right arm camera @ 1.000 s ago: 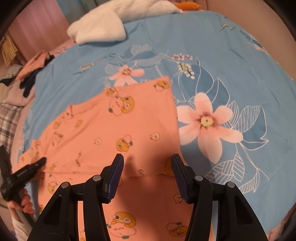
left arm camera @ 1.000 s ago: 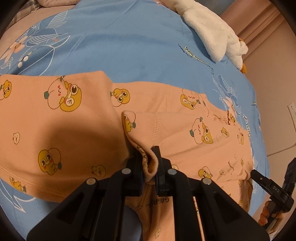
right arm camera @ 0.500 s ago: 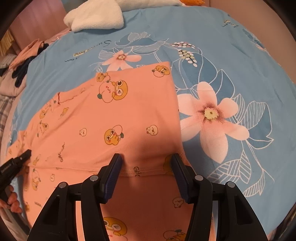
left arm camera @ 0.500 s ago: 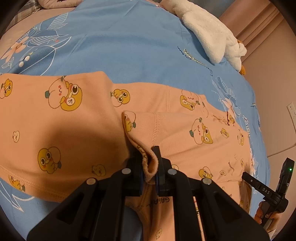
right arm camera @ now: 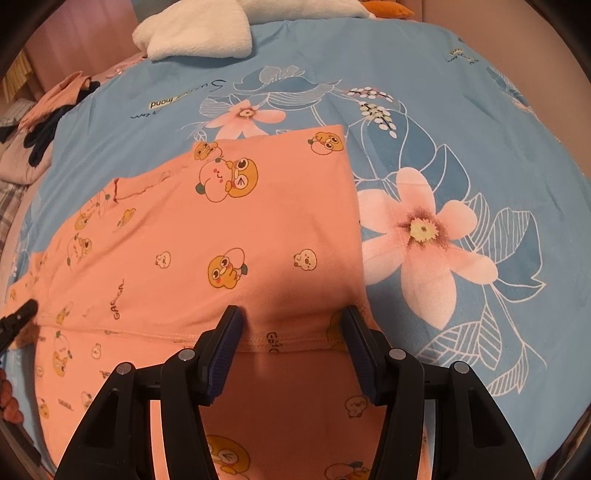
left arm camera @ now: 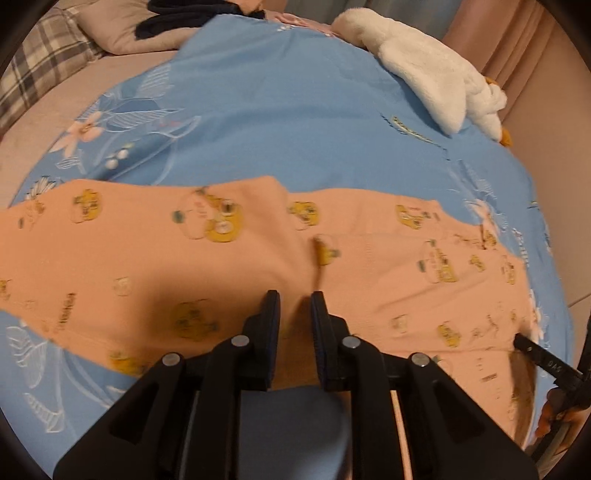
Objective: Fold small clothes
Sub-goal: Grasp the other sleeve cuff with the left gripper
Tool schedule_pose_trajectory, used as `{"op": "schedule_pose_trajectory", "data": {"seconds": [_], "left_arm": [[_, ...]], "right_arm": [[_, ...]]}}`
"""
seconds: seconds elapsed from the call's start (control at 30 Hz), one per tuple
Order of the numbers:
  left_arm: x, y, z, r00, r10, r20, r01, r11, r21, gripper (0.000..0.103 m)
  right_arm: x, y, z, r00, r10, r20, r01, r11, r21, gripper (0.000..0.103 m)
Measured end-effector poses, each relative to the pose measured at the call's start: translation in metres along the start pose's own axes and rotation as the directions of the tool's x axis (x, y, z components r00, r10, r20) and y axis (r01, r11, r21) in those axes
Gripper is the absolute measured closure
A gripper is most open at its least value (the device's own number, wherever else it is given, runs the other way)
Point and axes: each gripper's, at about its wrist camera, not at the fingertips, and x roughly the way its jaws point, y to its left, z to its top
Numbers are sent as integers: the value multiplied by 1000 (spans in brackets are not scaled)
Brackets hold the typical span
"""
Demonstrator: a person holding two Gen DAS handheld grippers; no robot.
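An orange garment (left arm camera: 147, 251) printed with yellow cartoon figures lies spread on the blue floral bedspread (left arm camera: 277, 110). My left gripper (left arm camera: 295, 306) hovers just above it. Its jaws are opening, with a narrow gap and no cloth pinched. The folded edge (left arm camera: 322, 254) lies loose just ahead of the fingertips. In the right wrist view the same garment (right arm camera: 221, 229) lies with a stitched hem crossing between the fingers. My right gripper (right arm camera: 293, 319) stands open over that hem, holding nothing. The right gripper's tip (left arm camera: 543, 358) shows at the right edge of the left wrist view.
A white fluffy plush (left arm camera: 424, 70) lies at the far side of the bed, also visible as plush (right arm camera: 195, 33). A plaid pillow (left arm camera: 44, 55) and dark clothes (left arm camera: 177, 18) sit at the far left. A clothes pile (right arm camera: 44, 122) lies off the bedspread's left edge.
The left gripper has let go of the pinched fabric fold and drawn back and up. The fold now rests on the garment. The right gripper has hardly moved.
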Motion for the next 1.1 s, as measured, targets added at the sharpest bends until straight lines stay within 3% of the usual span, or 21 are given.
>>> {"op": "schedule_pose_trajectory", "data": {"seconds": [0.17,0.23,0.3,0.37,0.47,0.5,0.53,0.6,0.7,0.9,1.1], "left_arm": [[-13,21,0,1000,-1,2,1,996,-90,86],[-26,23,0,1000,12,12,-11,993,-114,72],[-42,24,-4,999,22,37,-17,990,-140,42],[-65,29,-8,995,14,96,3,985,-173,38],[-92,42,-10,992,7,124,21,975,-220,24],[-99,47,-11,991,12,133,19,972,-234,19],[-105,51,-13,989,18,145,18,969,-246,18],[-119,66,-17,982,41,184,12,959,-282,14],[-128,91,-26,974,86,209,-6,934,-358,12],[-125,156,-49,973,134,188,-10,837,-547,15],[-115,192,-56,972,122,202,34,774,-632,28]], "right_arm": [[0,1,0,1000,0,3,0,1000,1,47],[-2,0,-1,1000,6,9,-6,1000,5,46],[-10,-2,-3,1000,29,9,-29,999,27,46],[-21,-5,-4,996,83,15,-84,995,53,46],[-47,-5,-7,987,150,57,-153,987,47,46],[-58,-4,-9,985,156,78,-159,987,38,39],[-72,-4,-11,980,164,112,-168,985,29,28],[-92,-3,-15,968,185,170,-191,981,21,18],[-112,-1,-20,946,231,228,-238,971,3,9],[-118,12,-33,935,246,255,-247,969,-27,8],[-109,17,-51,956,225,190,-224,974,-29,8]]}}
